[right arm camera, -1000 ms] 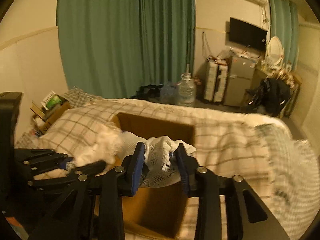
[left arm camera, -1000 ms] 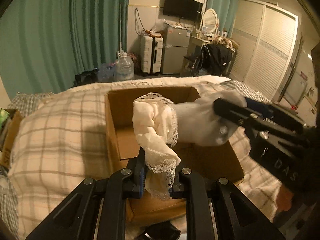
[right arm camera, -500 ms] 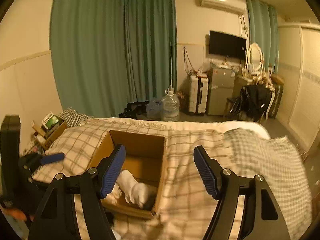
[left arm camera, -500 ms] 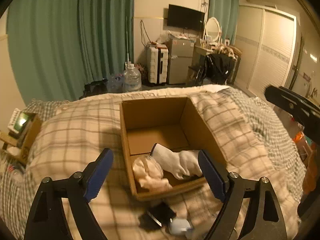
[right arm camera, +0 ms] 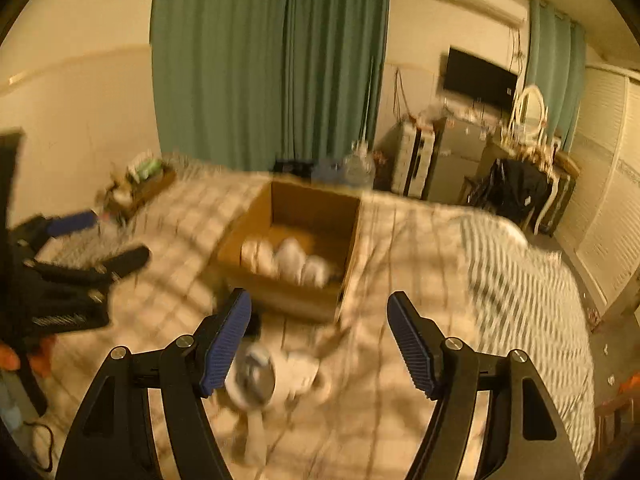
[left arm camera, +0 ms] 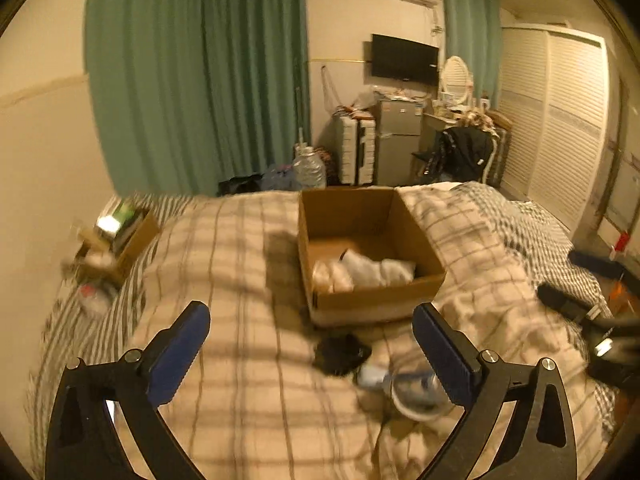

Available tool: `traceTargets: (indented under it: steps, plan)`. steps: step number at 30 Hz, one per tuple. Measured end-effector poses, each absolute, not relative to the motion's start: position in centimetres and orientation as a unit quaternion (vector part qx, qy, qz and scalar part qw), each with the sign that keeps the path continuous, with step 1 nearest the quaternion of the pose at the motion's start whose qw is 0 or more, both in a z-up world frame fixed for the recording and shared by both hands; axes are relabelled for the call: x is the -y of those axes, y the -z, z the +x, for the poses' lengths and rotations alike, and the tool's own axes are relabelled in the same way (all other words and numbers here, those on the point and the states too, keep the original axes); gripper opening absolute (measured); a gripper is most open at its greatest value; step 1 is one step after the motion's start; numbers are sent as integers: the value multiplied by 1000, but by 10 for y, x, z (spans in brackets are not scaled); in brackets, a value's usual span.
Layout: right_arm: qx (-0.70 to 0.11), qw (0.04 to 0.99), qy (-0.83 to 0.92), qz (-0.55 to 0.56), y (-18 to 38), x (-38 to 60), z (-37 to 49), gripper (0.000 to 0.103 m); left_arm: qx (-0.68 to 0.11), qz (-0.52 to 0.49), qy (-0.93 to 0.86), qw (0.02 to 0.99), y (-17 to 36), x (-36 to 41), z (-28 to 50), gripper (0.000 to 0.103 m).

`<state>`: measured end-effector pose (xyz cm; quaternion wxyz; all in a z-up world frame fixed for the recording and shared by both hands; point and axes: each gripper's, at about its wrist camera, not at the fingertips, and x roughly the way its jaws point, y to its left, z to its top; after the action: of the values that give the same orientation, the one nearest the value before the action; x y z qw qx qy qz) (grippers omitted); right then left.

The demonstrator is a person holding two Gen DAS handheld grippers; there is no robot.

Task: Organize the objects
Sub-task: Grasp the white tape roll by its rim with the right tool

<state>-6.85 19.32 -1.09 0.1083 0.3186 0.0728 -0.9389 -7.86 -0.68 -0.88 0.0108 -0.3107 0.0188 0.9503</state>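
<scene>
An open brown cardboard box (left arm camera: 370, 252) sits on the beige plaid bedspread (left arm camera: 224, 264), and pale bundled fabric pieces (left arm camera: 360, 272) (cream at one side, white at the other) already lie in its near end, so part of the sorting looks done. In the right wrist view the same bundles show as three pale lumps (right arm camera: 288, 260) against the box's front wall.

What is left lies on the bedspread just in front of the box: a small crumpled black item (left arm camera: 340, 354), and beside it a blurred pale blue-and-white rounded object (left arm camera: 408, 392), too smeared by motion to identify. The right wrist view shows that pale object (right arm camera: 256, 376) with some white cloth (right arm camera: 300, 372) next to it, also loose on the bedspread.

The left gripper (left arm camera: 310, 332) has its blue-padded fingers spread wide and holds nothing; it hangs above the bedspread, short of the loose items. The right gripper (right arm camera: 320, 316) is likewise spread wide and empty, with the pale object low between its fingers but not touched.

By this evidence the task is well under way yet unfinished: the loose pieces near the box remain to be picked up and placed inside.
</scene>
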Motion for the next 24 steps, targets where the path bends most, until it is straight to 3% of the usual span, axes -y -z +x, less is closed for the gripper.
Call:
traceTargets:
  steps: [8,15,18,20,24]
  plan:
    - [-95,82,900,416,117,-171,-88,70,11,-361,-932,-10,85,14,-69,103]
    - [-95,85,885,447,140,-168,-101,67,-1,-356,-934,-24,100,18,-73,103]
    - [-95,95,877,462,146,-164,-106,50,3,-365,-931,-21,105,20,-76,103]
    - [-94,105,872,468,150,-161,-107,32,5,-369,-929,-21,107,21,-77,103]
    - [-91,110,874,464,147,-160,-104,13,8,-370,-929,-22,106,21,-77,103]
